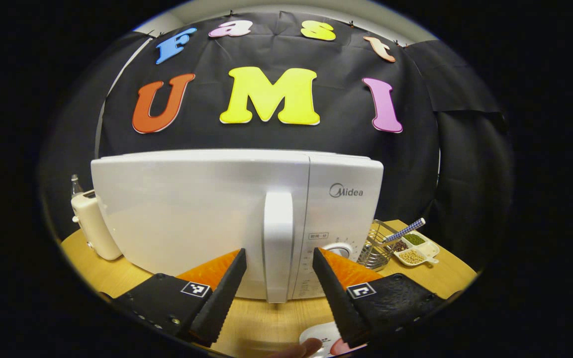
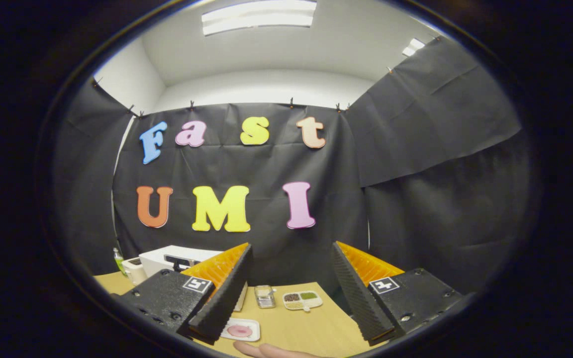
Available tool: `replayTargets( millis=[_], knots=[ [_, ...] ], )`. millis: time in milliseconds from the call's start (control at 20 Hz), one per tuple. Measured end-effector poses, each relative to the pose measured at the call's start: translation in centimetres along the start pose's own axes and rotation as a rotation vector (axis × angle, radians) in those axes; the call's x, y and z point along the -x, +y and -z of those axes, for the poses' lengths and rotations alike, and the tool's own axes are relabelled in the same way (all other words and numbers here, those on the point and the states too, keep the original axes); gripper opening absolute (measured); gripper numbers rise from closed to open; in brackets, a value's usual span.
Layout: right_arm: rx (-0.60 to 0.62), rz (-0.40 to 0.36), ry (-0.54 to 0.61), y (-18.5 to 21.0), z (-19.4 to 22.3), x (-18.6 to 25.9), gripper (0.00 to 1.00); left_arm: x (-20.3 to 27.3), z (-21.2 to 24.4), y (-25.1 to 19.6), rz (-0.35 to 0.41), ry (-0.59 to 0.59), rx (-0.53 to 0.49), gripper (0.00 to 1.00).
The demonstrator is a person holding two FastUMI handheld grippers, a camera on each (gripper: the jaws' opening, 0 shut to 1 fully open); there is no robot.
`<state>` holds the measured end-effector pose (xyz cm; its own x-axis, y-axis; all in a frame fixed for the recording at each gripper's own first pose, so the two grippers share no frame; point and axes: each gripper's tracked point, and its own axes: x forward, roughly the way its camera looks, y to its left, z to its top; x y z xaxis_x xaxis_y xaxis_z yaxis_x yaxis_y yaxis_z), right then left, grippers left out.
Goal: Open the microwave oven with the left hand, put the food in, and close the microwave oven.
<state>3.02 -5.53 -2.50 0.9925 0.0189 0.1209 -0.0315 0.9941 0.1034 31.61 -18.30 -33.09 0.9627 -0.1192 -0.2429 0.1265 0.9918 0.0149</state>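
Table (image 1: pixel 266 323) — left claw (image 1: pixel 277 268) wide, straddling microwave handle (image 1: pixel 278 243).

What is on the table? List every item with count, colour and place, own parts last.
microwave: 1, white, centre of table, door shut
handle: 1, white, upright on the door, between the left gripper's fingers, untouched
toaster: 1, cream, left of microwave
bottle: 1, clear, behind toaster
wire basket: 1, metal, right of microwave
divided dish: 1, white, holding beans, right of basket
plate: 1, white with pink food, near table edge
table: 1, wooden
left gripper: 1, open, at the handle
right gripper: 1, open, held above the table
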Motion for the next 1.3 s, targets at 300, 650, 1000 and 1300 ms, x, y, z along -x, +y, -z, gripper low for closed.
replayTargets(
  millis=[300, 650, 1000, 1300],
  knots=[
    [-0.003, 0.035, 0.104, -0.7, 3.6, -1.0, 1.0, 0.2, 1.2, 0.5, -0.061, 0.038, -0.001, 0.23],
    [0.032, 0.091, 0.103, -2.5, 3.5, -0.4, 1.0, 0.4, 1.2, 0.4, -0.005, 0.04, 0.004, 0.17],
    [0.036, 0.064, 0.111, -1.9, 4.7, -0.5, 1.0, 2.2, 1.5, 0.9, -0.026, 0.016, 0.014, 0.04],
    [0.042, 0.045, 0.157, -0.9, 6.0, -0.1, 1.0, 6.4, 2.0, 1.5, 0.089, -0.035, 0.024, 0.04]
  ],
)
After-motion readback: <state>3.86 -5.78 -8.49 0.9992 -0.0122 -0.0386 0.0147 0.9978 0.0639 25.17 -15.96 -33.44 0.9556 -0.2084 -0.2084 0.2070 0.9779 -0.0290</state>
